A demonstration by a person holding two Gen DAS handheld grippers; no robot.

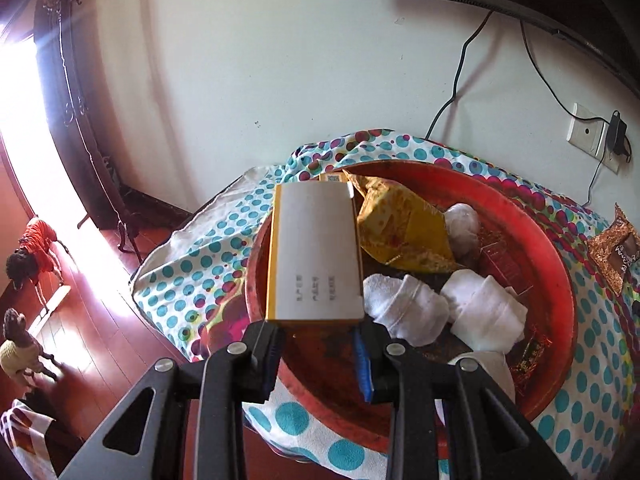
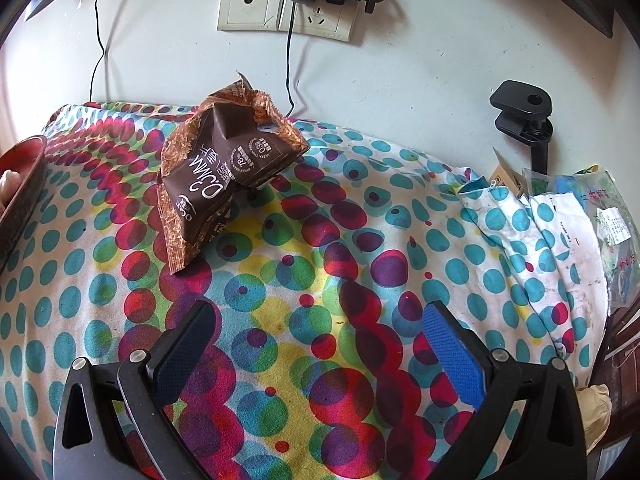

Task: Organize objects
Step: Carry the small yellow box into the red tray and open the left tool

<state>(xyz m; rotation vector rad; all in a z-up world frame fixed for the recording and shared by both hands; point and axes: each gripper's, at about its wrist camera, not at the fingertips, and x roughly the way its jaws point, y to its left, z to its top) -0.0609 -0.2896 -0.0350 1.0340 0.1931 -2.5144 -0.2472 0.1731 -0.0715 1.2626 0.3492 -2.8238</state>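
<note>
Left gripper (image 1: 316, 344) clasped the near end of a yellow-edged white box (image 1: 316, 252) above a red tray (image 1: 536, 216) holding a yellow packet (image 1: 404, 228) and rolled white cloths (image 1: 404, 310) on the polka-dot-covered bench (image 1: 192, 264). Right gripper (image 2: 320, 348) hovered with jaws spread and empty over the spotted cloth (image 2: 320, 240), the brown snack packet (image 2: 224, 172) lying ahead beneath the wall socket (image 2: 286, 8).

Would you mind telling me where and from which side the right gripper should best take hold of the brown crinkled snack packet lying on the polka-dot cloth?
Probably grip the brown crinkled snack packet across its puffed middle, coming from the near side. The open right gripper already faces it. The packet's far end is propped up and its near end slopes down to the polka-dot cloth, so the middle stands clear for both fingers; the flat crimped edges would likely slip.
</note>
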